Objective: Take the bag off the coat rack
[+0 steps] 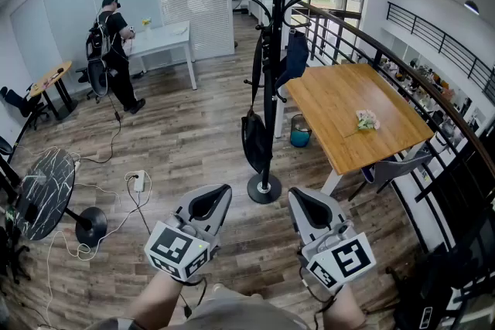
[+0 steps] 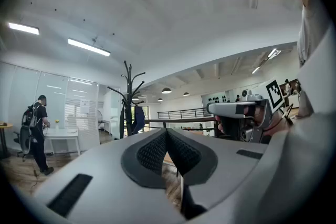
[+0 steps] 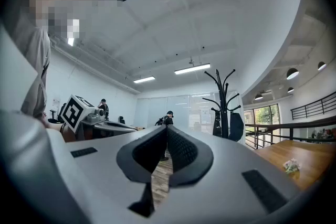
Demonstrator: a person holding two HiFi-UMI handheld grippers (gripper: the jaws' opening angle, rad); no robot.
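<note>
- Jaws on both tools are clenched shut with nothing between them. The left gripper [image 1: 222,190] and the right gripper [image 1: 297,195] are held side by side low in front of the person, tips pointing forward over the wooden floor [image 1: 193,143].
- In each gripper view the ribbed pads [image 2: 157,150] meet along one closed seam.
- Ahead, in line with the gap between the two grippers, stands the black coat rack [image 1: 271,50] on its round base.
- A black bag [image 1: 254,141] hangs low on the rack's left side, close against the pole. It is clear of both pairs of jaws, and neither gripper touches it.
- Higher on the rack's right side hangs a dark blue item [image 1: 295,58].
- Just behind the rack sit a teal bin [image 1: 300,131] and a wooden table [image 1: 340,100].
- Far off on the left, a person with a backpack [image 1: 114,50] stands at a white desk [image 1: 166,36].
</note>
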